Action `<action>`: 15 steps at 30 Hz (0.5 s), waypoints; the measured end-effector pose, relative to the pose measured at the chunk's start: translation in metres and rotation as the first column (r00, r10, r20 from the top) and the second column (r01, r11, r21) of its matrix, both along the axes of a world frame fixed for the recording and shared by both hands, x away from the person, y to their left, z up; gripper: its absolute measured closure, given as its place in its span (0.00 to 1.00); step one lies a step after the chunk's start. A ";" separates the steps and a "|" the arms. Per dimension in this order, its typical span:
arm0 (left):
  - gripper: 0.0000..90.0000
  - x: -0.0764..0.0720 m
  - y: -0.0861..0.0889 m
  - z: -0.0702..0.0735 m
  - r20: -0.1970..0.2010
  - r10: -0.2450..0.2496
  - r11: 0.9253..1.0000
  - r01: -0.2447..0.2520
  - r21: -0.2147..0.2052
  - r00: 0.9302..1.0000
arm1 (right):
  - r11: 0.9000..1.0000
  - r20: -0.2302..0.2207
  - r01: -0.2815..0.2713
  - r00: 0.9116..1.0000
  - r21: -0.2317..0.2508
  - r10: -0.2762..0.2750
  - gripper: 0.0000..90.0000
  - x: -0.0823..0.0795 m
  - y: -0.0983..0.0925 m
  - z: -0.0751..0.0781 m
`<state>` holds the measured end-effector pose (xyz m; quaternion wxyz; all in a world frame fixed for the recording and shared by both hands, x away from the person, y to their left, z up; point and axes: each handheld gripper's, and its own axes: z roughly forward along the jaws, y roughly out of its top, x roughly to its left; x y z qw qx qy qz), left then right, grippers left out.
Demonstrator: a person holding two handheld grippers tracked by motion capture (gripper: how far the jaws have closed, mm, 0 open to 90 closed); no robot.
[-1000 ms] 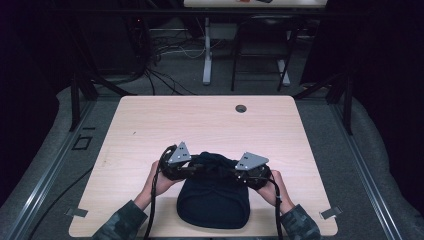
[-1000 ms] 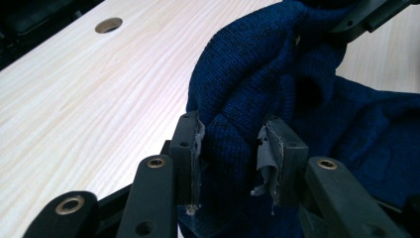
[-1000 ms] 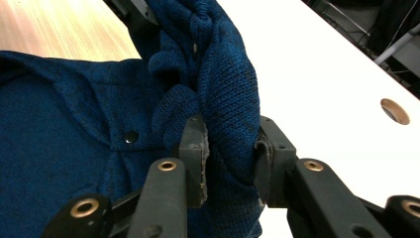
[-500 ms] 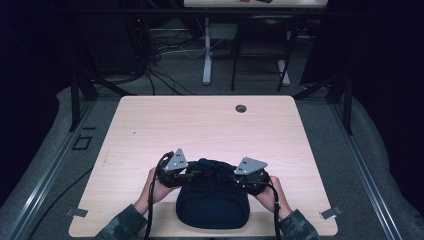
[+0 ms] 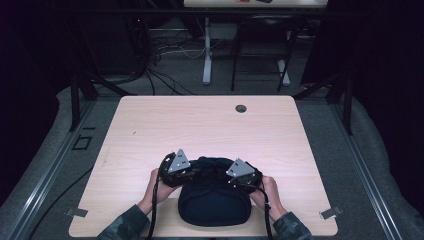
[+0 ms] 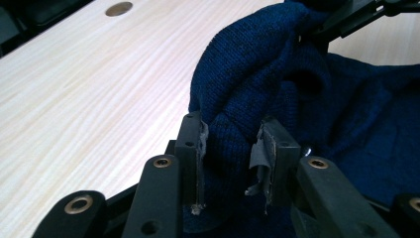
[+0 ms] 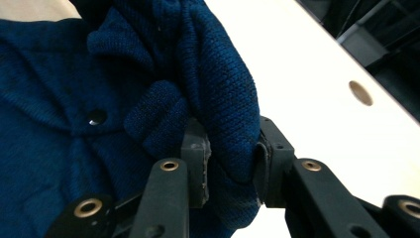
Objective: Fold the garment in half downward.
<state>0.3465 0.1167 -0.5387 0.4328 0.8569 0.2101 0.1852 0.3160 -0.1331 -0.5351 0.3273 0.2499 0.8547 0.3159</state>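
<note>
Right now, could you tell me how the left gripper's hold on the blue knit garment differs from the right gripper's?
The left gripper pinches a thin fold, its pad frayed; the right gripper pinches a thicker, rounded fold. In the high view, left holds the garment's left corner, right its right. Both are shut on it.

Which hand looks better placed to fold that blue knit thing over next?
Neither clearly. Left gripper and right gripper each pinch a bunched fold of the sweater, at mirrored spots on its far edge. Probably both should move together.

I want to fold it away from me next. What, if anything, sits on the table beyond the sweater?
Nothing visible does. Beyond the blue sweater, held by both the left gripper and right gripper, the table lies bare up to its cable hole.
</note>
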 end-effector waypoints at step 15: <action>0.48 -0.025 0.022 0.016 -0.160 -0.061 0.991 0.041 -0.123 0.985 | 0.991 -0.204 -0.078 0.974 0.113 0.100 0.61 -0.024 -0.017 0.016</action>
